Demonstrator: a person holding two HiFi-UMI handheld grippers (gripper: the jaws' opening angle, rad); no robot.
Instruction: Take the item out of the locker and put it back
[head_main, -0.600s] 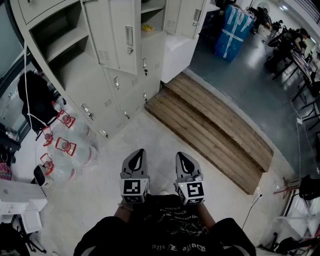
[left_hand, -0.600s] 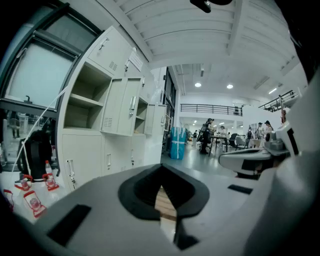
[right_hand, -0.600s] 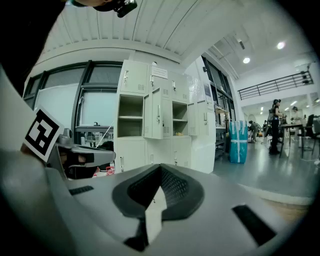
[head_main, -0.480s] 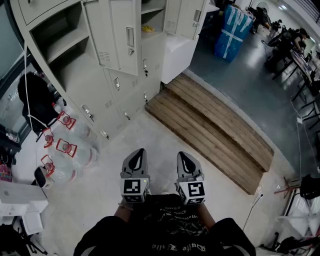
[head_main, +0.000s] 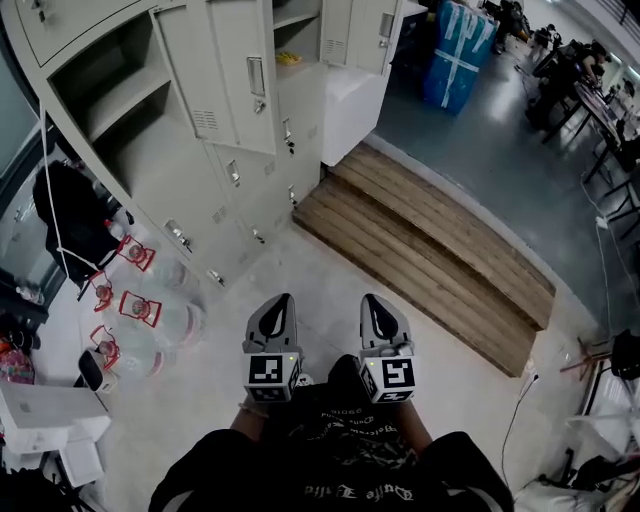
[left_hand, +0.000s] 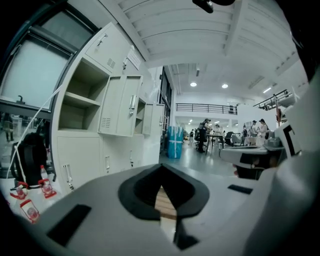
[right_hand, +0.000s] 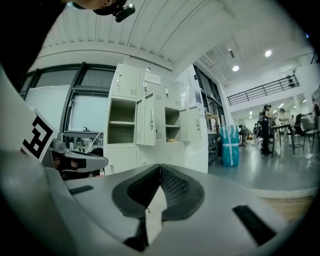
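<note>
**Approach to the locker, both grippers empty**

I was in the approach step; nothing had been taken out yet. The tall pale-grey metal locker bank (head_main: 230, 160) stood well ahead of me across bare floor. One of its upper doors (head_main: 245, 70) hung open. The task's thing, which I took to be the small yellow item (head_main: 287, 58), lay on the shelf of the open compartment just beside that door, well apart from both tools.

The grey two-jaw left gripper (head_main: 279, 300) had its jaws closed together on nothing, with only floor showing past the tips. The matching right gripper (head_main: 372, 300) was likewise closed and empty. Both were held side by side, short of the locker bank and roughly level.

My judgement of the next move was to close the distance to the locker bank, raise one gripper to shelf height, and part its jaws before reaching in. The open door would need clearing on the way.

Against the frame a moment earlier, the head view had shifted a little. The locker bank sat slightly further up and left, and the grippers stood a touch wider apart. The item had not moved on its shelf.
</note>
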